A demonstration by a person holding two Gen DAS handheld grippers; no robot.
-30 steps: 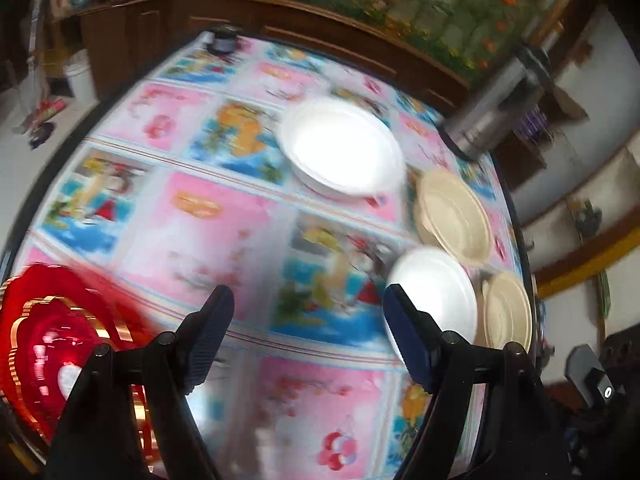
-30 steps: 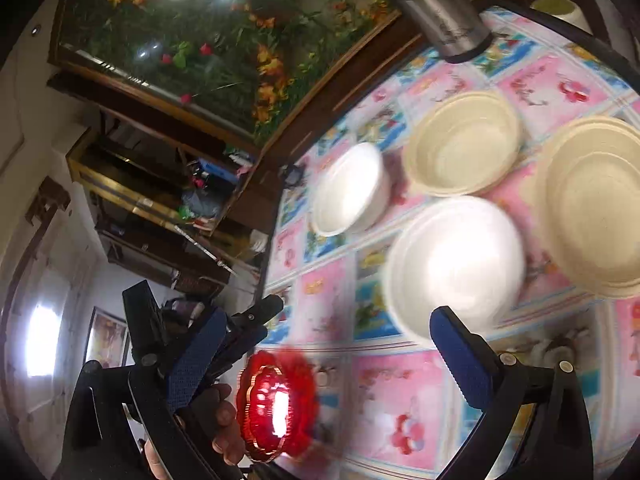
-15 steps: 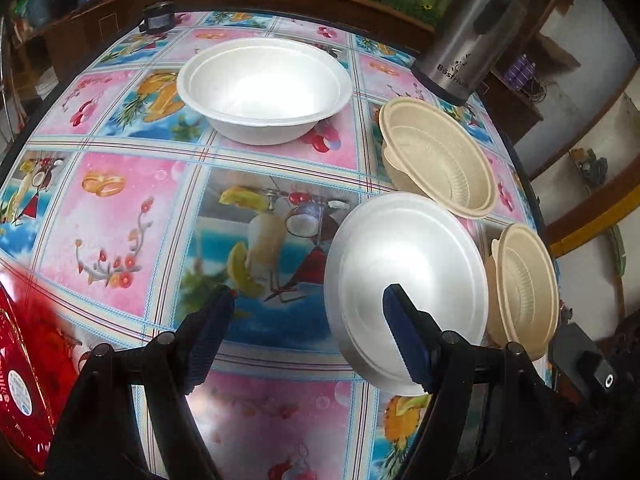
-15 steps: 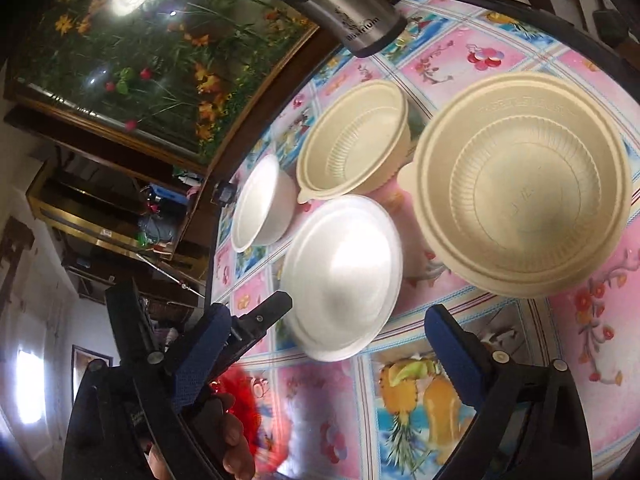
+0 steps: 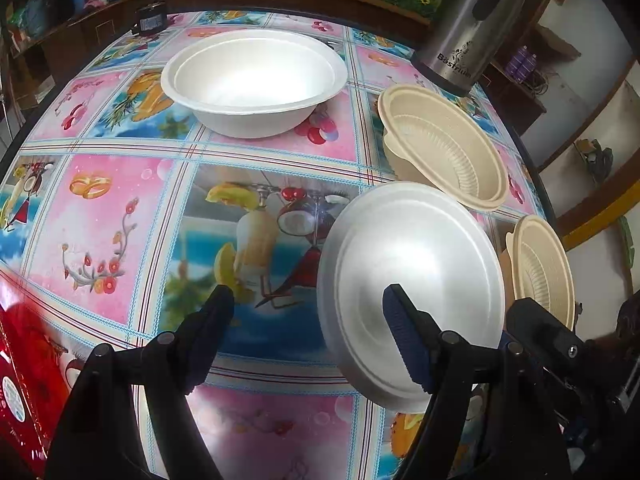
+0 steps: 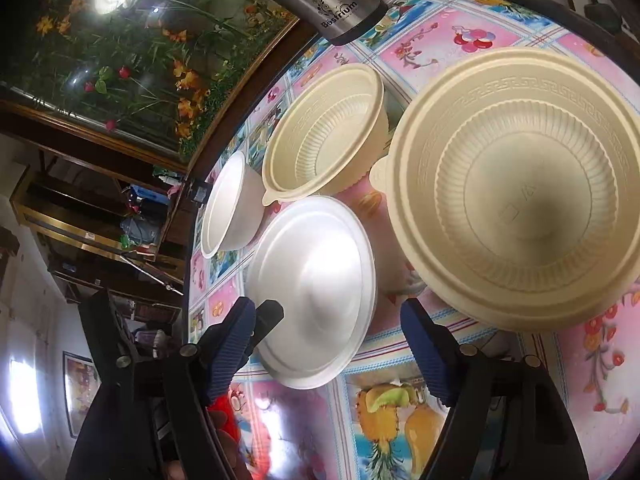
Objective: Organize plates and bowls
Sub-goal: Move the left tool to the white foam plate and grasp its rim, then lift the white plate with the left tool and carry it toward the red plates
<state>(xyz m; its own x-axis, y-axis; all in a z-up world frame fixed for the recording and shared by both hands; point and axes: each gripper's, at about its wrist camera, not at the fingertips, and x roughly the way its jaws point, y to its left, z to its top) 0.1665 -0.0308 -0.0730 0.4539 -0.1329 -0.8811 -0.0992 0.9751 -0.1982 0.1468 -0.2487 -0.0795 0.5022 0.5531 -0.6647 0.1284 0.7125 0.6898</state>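
White foam plate (image 5: 412,276) (image 6: 316,288), upside down on the worktop (image 5: 120,208) (image 6: 460,420), near its front edge, between both grippers. Just behind it, touching or nearly so, a cream ribbed bowl (image 5: 444,144) (image 6: 328,132); to the plate's right a second cream bowl (image 5: 540,268) (image 6: 520,188), close beside but whether touching cannot be told. Farther back and to the left, well apart from the plate, a white foam bowl (image 5: 256,76) (image 6: 228,204), upright and empty.

Left gripper (image 5: 308,336) (image 6: 272,316) low over the front of the plate, fingers spread wide: right one over the plate's near rim, left one over bare cloth, neither pressing on anything. Right gripper (image 6: 328,344) (image 5: 552,340) pointing down at the same plate from the other side, fingers (image 6: 424,356) just narrowed yet apart, the plate's near rim lying in the gap, pads not seen pressing it.

Beyond the bowls, at the back edge, a steel flask (image 5: 472,20) (image 6: 320,4) with lettering. At front left, a red glossy packet (image 5: 24,376). Worktop covered by a bright cloth of pink and blue fruit-and-flower squares.
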